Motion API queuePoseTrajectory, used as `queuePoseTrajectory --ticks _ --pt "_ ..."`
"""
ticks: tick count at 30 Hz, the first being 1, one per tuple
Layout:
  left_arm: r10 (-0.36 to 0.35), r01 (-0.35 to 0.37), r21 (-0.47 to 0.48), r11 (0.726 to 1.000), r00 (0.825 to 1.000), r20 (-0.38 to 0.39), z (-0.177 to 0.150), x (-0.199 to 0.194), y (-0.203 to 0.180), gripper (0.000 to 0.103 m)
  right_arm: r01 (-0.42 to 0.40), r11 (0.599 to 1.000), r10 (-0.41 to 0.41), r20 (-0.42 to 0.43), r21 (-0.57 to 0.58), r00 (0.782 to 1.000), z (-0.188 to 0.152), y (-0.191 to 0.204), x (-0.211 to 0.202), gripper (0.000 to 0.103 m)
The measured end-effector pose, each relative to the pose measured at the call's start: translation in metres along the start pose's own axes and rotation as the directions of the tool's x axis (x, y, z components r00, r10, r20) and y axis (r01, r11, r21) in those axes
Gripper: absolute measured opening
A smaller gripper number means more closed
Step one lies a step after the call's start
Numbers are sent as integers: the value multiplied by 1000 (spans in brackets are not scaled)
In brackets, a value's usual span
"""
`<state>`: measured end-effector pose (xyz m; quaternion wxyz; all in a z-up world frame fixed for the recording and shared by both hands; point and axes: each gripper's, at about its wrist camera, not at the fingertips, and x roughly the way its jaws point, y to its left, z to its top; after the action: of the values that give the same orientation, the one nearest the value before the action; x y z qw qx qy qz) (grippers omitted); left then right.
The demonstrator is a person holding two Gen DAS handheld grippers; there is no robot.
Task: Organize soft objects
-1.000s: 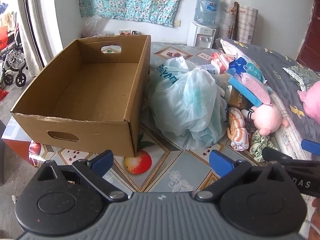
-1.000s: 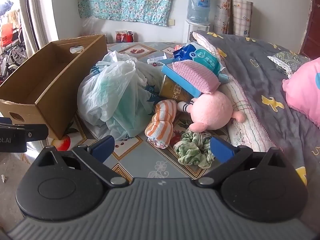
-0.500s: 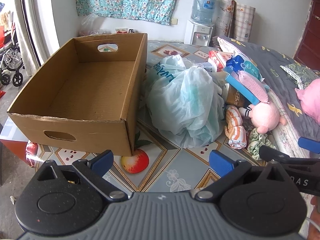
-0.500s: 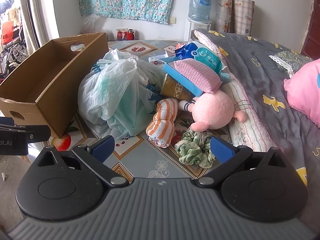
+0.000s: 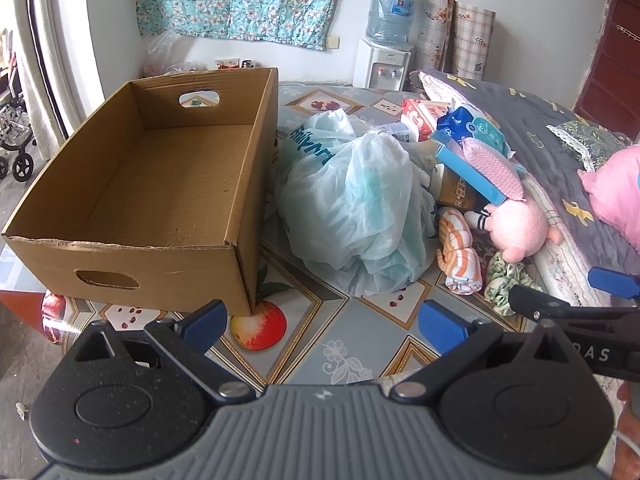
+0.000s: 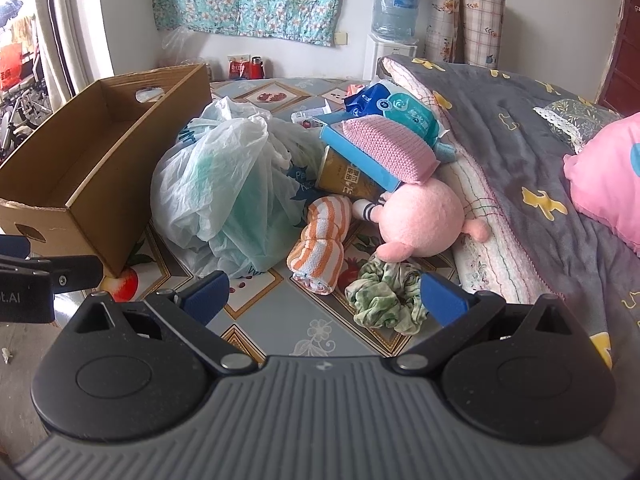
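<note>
Hovering with left gripper (image 5: 322, 314) spread wide, empty, facing cardboard box (image 5: 160, 184); lying rightward: plastic bag (image 5: 356, 208), striped towel (image 6: 322, 244), green scrunchie (image 6: 384, 298); right gripper (image 6: 324, 298) gaping too; better descending squarely, pinching scrunchie mid-bunch.

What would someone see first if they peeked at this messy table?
Probably the big empty cardboard box on the left, and the puffy white plastic bag right beside it. Next, the round pink plush toy lying against the grey blanket, with a striped orange towel in front.
</note>
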<state>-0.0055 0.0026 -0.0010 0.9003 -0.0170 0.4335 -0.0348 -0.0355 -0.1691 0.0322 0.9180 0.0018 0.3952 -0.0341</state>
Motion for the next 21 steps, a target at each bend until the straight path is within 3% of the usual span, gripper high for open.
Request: queuePoseTrajectory --ticks 21 --pt "0 0 0 1000 1000 -1 0 0 0 102 -5 1000 5 -2 3 1000 0 1 2 102"
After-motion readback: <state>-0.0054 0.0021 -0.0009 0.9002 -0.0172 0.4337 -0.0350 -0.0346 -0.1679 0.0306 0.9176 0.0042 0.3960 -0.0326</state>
